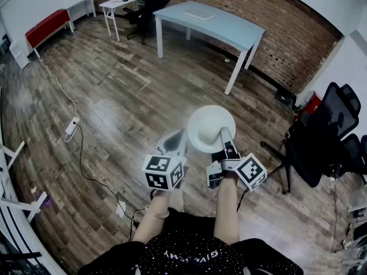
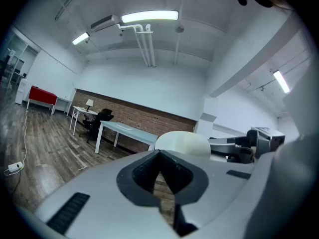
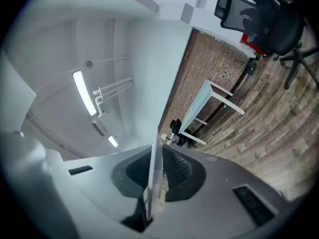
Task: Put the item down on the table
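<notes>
A white plate point(image 1: 210, 128) is held up in the air over the wooden floor, far from the light blue table point(image 1: 213, 22). My right gripper point(image 1: 227, 142) is shut on the plate's near rim. In the right gripper view the plate point(image 3: 99, 63) stands edge-on between the pads and fills the left of the picture, with the gripper point(image 3: 152, 183) clamped on it. My left gripper point(image 1: 175, 143) hangs just left of the plate, shut with nothing in it. In the left gripper view its tips point(image 2: 160, 153) meet and the plate point(image 2: 182, 140) shows beyond them.
A white desk point(image 1: 121, 3) with a lamp and a black chair stands at the back left. A red bench point(image 1: 47, 26) is along the left wall. Black office chairs point(image 1: 321, 136) are on the right. A power strip point(image 1: 71, 126) and cable lie on the floor.
</notes>
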`<state>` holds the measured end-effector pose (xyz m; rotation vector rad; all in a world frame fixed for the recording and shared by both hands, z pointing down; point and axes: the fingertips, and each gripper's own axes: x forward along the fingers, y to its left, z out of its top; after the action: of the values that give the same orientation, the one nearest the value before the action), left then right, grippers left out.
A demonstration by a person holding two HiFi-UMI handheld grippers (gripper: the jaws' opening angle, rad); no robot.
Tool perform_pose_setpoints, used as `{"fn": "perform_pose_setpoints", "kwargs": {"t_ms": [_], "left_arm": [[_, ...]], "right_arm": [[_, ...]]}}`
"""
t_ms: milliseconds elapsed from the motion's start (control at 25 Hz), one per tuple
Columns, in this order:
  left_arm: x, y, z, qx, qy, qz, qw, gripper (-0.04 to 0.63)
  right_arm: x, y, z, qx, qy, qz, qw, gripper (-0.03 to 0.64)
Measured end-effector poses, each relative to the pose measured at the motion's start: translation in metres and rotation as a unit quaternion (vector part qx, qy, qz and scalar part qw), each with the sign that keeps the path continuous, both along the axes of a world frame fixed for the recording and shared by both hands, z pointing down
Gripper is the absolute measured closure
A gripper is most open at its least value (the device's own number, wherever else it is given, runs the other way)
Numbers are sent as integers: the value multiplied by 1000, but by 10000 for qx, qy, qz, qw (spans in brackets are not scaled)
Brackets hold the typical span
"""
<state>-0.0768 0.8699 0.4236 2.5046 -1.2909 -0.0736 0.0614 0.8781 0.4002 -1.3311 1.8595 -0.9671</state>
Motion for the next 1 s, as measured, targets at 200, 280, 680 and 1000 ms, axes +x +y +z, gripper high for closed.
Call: {"fn": "perform_pose_setpoints", "kwargs": {"t_ms": [200,280,680,1000], "left_arm": [[10,-44,8,-59,26,83,9999,584],[18,-69,9,-48,42,135,9999,584],[39,-228,-10,140,-162,145,9997,584],[35,-348,-28,182,-170,139,9996,584]], "right_arm": [[10,-37,6,-55,-26,41,10000,583],[16,-59,8,-68,-64,57,9999,583],[47,-209,-8,10,-112,229,9997,583],[44,-324,-18,-4,-227,171,9996,583]]}}
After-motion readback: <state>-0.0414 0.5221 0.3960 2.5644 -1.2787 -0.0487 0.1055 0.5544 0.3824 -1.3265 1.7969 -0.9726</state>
